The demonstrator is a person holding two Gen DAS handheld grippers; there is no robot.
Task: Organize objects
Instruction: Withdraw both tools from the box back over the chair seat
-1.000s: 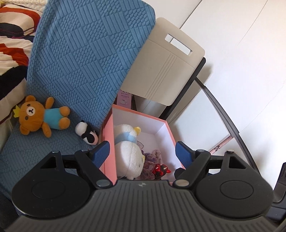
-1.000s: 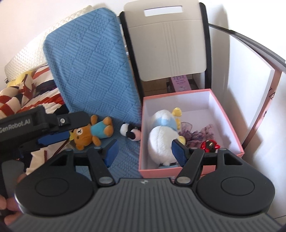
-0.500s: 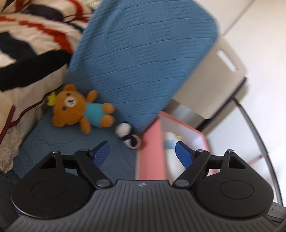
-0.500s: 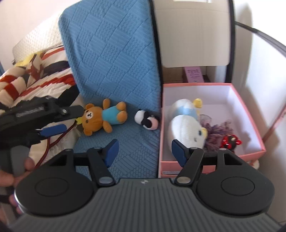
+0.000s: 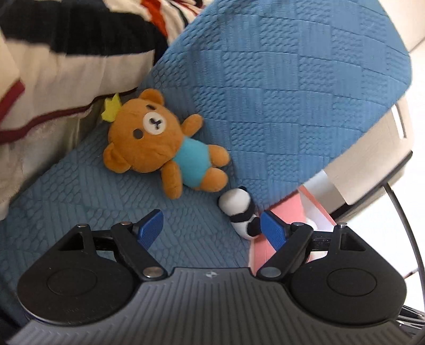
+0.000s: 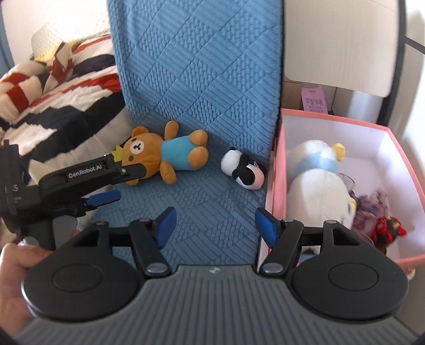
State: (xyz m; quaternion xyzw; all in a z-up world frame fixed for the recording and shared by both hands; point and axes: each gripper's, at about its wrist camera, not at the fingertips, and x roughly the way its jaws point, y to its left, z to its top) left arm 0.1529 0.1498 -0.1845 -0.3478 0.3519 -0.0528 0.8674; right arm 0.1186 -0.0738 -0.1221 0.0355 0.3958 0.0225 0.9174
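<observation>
Left gripper [image 5: 212,228], jaws spread, above blue cushion [image 5: 279,93] near teddy bear [image 5: 164,143].

A blue quilted chair cover [image 6: 202,79] drapes over seat and backrest. Left of it lies a heap of bedding striped in red, black and white [image 6: 53,100]. To the right stands a beige chair back [image 6: 342,42] on a black frame, with pale, brightly lit walls [image 5: 414,21] behind.
</observation>
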